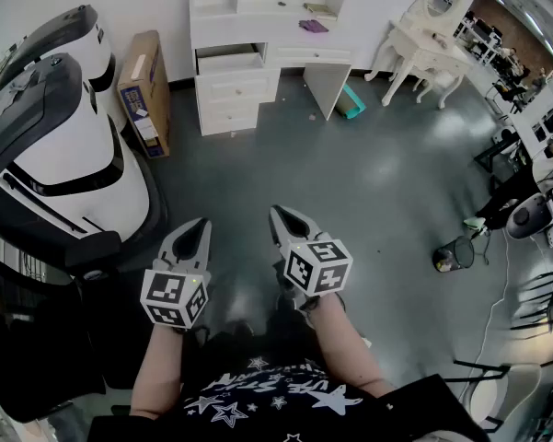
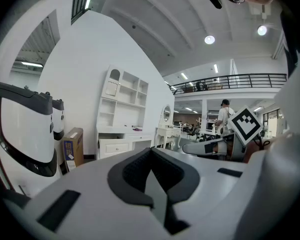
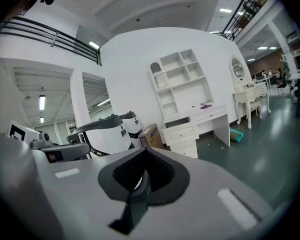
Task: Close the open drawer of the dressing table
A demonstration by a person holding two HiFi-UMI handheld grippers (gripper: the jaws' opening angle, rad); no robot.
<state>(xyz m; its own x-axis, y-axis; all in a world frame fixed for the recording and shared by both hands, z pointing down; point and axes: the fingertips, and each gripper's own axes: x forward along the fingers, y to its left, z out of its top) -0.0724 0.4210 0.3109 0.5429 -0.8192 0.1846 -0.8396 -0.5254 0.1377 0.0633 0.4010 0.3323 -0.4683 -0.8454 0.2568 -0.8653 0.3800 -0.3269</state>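
Machines (image 1: 74, 159), 2 big white-and-black ones, are parked left of the grey floor (image 1: 368, 173), across which the white dressing table (image 1: 258, 28) is seen at the far wall, a cardboard box (image 1: 145, 90) leaned beside it. The table's top drawer (image 1: 228, 61) is pulled out; a light, stiff slide is expected, best pushed at the front panel. The left gripper (image 1: 196, 225) and right gripper (image 1: 280, 212) are held well short, jaws closed on nothing.

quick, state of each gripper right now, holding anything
Left grey two-jaw gripper: closed, holding nothing.
Right grey two-jaw gripper: closed, holding nothing.
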